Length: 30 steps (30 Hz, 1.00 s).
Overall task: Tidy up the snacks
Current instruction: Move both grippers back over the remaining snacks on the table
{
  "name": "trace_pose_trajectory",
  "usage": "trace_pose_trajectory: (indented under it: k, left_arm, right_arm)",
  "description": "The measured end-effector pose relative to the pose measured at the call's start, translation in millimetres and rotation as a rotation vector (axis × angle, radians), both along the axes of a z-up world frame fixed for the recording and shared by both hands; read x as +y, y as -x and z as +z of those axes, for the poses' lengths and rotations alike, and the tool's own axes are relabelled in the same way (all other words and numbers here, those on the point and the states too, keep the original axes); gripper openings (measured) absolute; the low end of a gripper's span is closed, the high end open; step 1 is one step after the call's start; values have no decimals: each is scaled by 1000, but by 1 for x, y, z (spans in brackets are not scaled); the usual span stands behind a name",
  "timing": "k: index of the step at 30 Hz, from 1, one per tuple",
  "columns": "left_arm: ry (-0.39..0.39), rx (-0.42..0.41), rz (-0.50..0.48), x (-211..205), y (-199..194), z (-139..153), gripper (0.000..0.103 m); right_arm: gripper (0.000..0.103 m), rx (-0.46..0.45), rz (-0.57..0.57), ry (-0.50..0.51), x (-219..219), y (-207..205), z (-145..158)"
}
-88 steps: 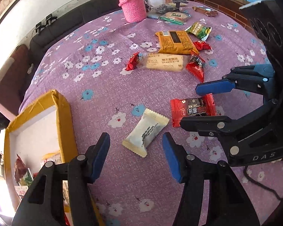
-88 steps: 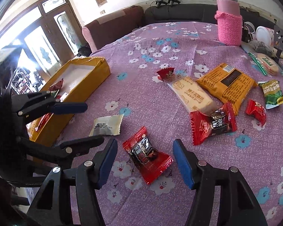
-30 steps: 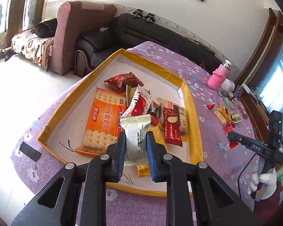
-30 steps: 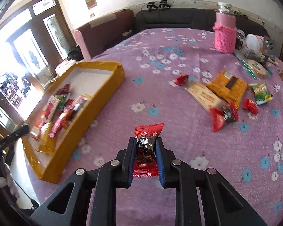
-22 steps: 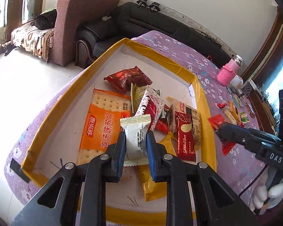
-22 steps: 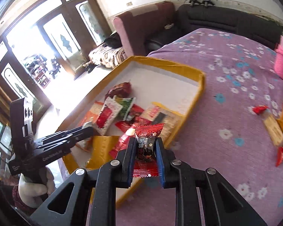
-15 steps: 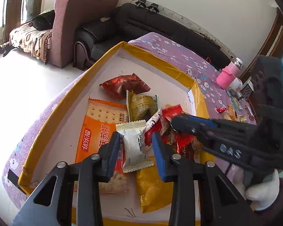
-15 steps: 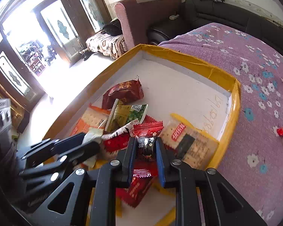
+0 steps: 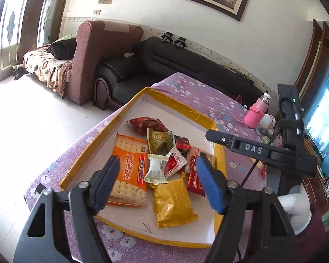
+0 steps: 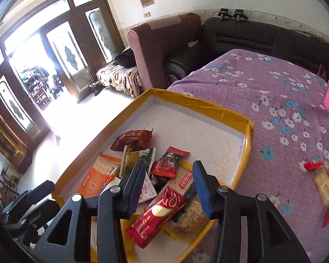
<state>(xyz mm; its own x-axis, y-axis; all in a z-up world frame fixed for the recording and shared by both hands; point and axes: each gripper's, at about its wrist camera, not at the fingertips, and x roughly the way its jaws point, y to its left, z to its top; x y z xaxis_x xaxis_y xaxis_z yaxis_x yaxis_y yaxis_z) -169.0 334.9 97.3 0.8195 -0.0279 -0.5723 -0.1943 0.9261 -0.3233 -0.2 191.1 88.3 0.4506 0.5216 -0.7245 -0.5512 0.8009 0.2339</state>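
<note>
Left tool (image 9: 156, 180) apart, nothing held; white snack packet (image 9: 156, 169) lies just ahead between its fingers in the yellow-rimmed box (image 9: 182, 107). Right tool (image 10: 168, 184) also apart; red snack packet (image 10: 167, 161) sits just beyond its fingertips on the pile. Lower packets are overlapped, labels mostly unreadable. Right of the right tool, loose snacks (image 10: 322, 180) on the purple tabletop (image 10: 274, 87) are blurred and cut off at the frame edge.

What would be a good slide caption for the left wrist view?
Open left gripper above the yellow tray, where the white snack packet lies on the pile of snacks.
</note>
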Motion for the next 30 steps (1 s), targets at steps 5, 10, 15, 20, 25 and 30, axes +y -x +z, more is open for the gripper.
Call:
trace_pose_trajectory:
  k: [5, 10, 15, 20, 25, 30]
  left_arm:
    - [34, -16, -32, -26, -2, 4, 84]
    - [63, 5, -59, -53, -4, 1, 84]
    - [75, 24, -116, -86, -10, 2, 84]
    - [87, 63, -210, -123, -25, -5, 84]
    - [39, 84, -260, -143, -28, -5, 84]
    - [-18, 86, -265, -151, -33, -1, 84]
  right_arm:
    - [50, -3, -51, -38, -60, 19, 6]
    - [51, 9, -194, -71, -148, 16, 1]
    - [54, 24, -416, -96, -262, 8, -6]
    - [54, 60, -512, -75, -316, -10, -21]
    - [59, 101, -490, -42, -304, -31, -46]
    - [60, 158, -496, -37, -283, -47, -70]
